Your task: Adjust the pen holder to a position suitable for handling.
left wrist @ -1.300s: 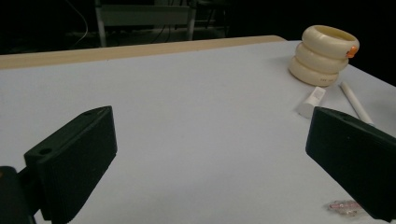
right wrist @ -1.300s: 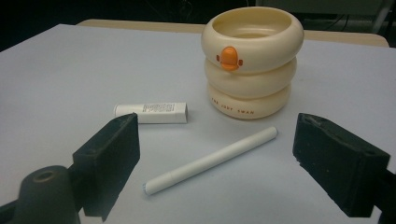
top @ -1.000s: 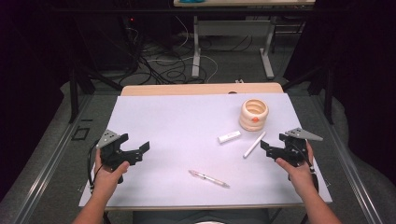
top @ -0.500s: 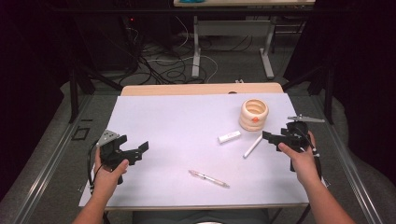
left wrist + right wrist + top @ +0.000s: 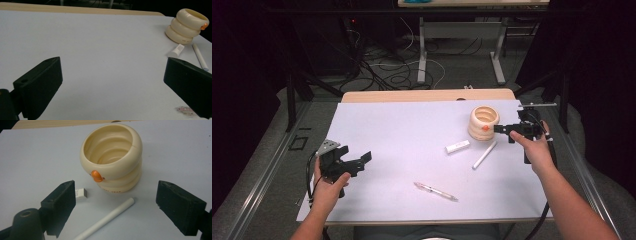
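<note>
1. In the high view the right gripper (image 5: 501, 128), right of centre, hangs just beside the cream ribbed cup (image 5: 484, 121), its jaws wide with nothing between them.
2. The right gripper view looks into the cup's hollow; it also shows the orange button (image 5: 96, 176) on the cup's side, and the white stick (image 5: 107, 218) and white eraser (image 5: 80, 193) lying below it.
3. The left gripper (image 5: 362, 161), lower left in the high view, has its jaws spread wide over the white table (image 5: 402, 135).
4. The high view alone shows the whole pen (image 5: 435, 191), at bottom centre.

Clear pen (image 5: 435, 190) near front edge; white eraser (image 5: 457, 147) mid-table.
</note>
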The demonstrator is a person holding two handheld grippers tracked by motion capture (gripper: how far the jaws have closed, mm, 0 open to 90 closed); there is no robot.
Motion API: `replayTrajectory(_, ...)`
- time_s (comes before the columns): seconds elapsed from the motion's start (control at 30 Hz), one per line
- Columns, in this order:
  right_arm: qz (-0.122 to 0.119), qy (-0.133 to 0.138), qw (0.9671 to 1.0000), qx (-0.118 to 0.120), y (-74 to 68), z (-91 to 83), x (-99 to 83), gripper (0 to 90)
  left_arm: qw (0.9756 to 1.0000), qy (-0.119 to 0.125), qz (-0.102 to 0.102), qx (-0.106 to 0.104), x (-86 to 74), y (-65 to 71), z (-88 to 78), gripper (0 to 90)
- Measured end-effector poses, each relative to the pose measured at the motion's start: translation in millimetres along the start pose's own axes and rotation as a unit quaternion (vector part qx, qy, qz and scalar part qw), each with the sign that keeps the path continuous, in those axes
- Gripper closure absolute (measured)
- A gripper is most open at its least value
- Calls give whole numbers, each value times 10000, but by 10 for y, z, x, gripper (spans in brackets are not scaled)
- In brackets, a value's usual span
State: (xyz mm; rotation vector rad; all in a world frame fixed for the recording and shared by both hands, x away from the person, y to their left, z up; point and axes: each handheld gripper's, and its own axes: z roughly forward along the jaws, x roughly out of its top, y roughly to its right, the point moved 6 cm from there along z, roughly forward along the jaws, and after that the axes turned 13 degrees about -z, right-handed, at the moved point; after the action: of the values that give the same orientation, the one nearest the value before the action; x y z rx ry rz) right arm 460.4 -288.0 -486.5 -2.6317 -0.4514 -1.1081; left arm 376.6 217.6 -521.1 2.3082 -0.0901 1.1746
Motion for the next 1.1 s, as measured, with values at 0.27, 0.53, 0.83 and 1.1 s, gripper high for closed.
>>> replayTrajectory(0.27,167,-280,9994,118,94,119,193,232,9999,-73,12,104,-18,-14,13,20)
replayTrajectory(0.53,270,-426,9985,-227,229,248,381,355,9997,-134,-55,191,-22,-33,20,35)
replayTrajectory(0.83,359,-703,9958,-453,275,457,424,377,9992,-234,-303,138,-44,-46,53,34)
replayTrajectory(1.1,693,-822,9931,-459,349,653,419,443,9987,-308,-389,130,-59,-51,78,33)
